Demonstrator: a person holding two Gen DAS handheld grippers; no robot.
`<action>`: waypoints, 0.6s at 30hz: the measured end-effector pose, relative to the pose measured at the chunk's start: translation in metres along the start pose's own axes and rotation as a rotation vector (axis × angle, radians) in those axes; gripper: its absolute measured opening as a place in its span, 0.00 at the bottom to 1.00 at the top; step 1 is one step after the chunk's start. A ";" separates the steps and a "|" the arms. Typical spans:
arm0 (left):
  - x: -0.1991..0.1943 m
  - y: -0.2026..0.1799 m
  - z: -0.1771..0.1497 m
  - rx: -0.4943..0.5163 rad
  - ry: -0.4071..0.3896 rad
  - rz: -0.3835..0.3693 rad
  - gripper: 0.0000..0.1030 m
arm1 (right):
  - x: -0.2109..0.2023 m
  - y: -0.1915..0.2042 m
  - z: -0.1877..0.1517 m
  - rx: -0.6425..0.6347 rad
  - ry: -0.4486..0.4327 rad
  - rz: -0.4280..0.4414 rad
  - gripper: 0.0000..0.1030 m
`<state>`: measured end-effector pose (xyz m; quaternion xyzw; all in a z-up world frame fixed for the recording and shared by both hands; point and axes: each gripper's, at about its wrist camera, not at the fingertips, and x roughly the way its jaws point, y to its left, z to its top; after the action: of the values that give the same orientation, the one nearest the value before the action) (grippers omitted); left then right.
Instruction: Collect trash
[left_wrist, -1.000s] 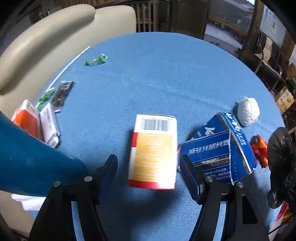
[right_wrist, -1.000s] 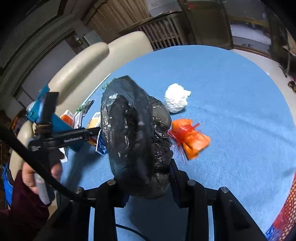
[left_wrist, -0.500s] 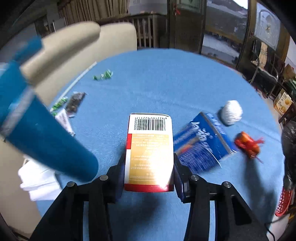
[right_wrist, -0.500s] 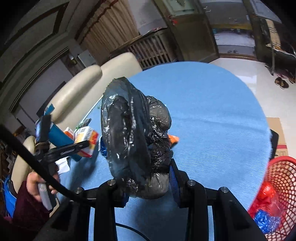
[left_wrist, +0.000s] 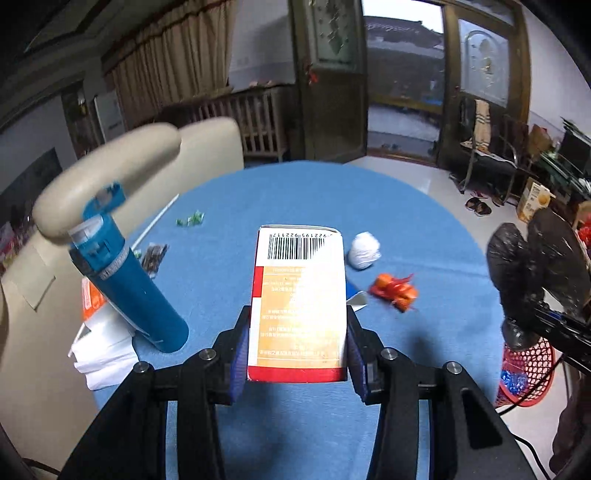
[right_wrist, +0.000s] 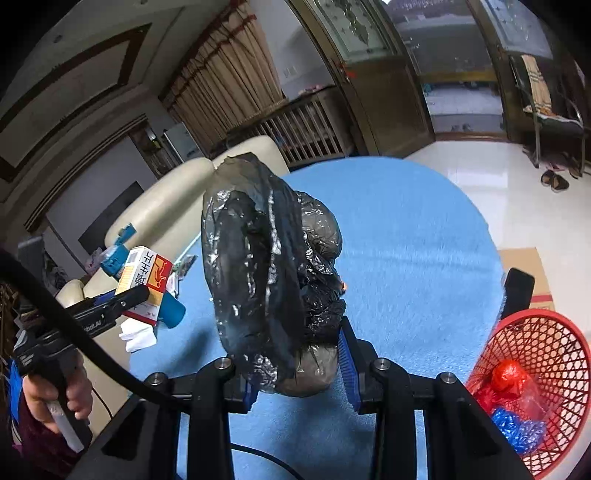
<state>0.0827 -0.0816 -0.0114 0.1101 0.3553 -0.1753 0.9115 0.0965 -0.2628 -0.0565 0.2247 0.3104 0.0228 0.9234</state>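
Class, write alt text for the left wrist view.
The left claw grips a barcoded carton above a round blue table. Behind lie a white wad and an orange wrapper; a blue bottle stands left.

Orange-white carton (left_wrist: 298, 314) and black bag (right_wrist: 266, 280) (crumpled) held aloft.
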 end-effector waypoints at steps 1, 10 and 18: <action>-0.006 -0.005 0.000 0.010 -0.010 0.000 0.46 | -0.006 0.002 0.000 -0.005 -0.010 -0.001 0.37; -0.052 -0.032 0.002 0.062 -0.093 -0.015 0.46 | -0.044 0.001 -0.009 -0.024 -0.069 -0.007 0.37; -0.077 -0.054 0.004 0.103 -0.137 -0.029 0.46 | -0.076 -0.004 -0.010 -0.018 -0.125 -0.008 0.37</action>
<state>0.0109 -0.1137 0.0401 0.1393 0.2842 -0.2134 0.9243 0.0293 -0.2765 -0.0223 0.2160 0.2528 0.0081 0.9431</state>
